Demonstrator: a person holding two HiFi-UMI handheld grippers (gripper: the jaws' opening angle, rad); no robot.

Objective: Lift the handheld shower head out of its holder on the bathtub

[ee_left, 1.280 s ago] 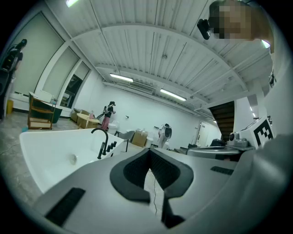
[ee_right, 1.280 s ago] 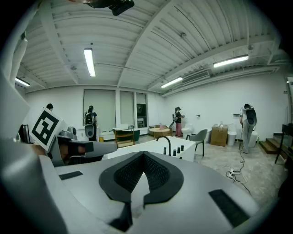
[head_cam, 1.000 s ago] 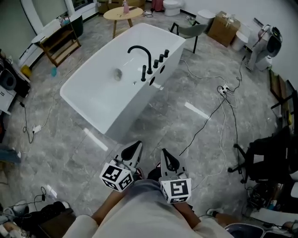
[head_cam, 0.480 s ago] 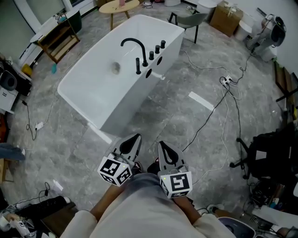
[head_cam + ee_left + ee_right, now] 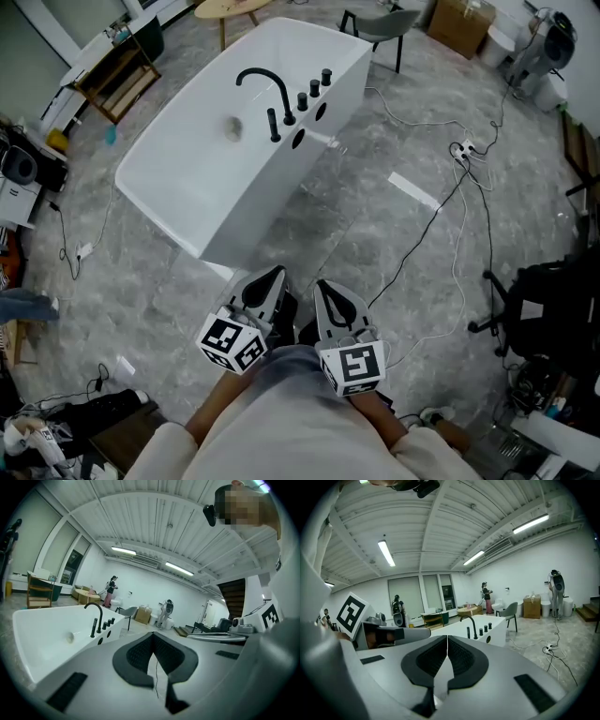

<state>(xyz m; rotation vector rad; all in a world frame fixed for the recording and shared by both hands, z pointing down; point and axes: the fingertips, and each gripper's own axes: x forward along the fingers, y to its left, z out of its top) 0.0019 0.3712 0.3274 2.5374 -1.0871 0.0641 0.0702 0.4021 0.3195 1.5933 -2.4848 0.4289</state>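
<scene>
Looking steeply down from the head view, one wooden shelf unit (image 5: pixel 111 82) stands at the far left, its contents too small to make out. Right of it sits one white bathtub (image 5: pixel 248 211), set at a slant on the grey stone floor (image 5: pixel 375 234). On the rim of its right-hand long side stand five black fittings. They are one curved spout (image 5: pixel 262 79), one slim upright handheld shower head (image 5: pixel 274 125) seated just beside the spout, and three round knobs (image 5: pixel 314 87) in a row. Two dark round openings (image 5: pixel 298 139) show on the tub's outer wall below them. The shower head's holder is too small to tell apart.

Low in the middle, well apart from the tub, two grippers sit side by side, each carrying one marker cube. The left gripper (image 5: pixel 270 274) has its jaws pressed together with nothing between them. The right gripper (image 5: pixel 322 284) is the same, jaws together and empty. The hands holding them are hidden under pale clothing (image 5: pixel 281 422).

Further right, several cables (image 5: pixel 441 211) trail across the floor to one power strip (image 5: pixel 461 148). One black office chair (image 5: pixel 539 309) sits at the far right, cut off by the edge.
</scene>
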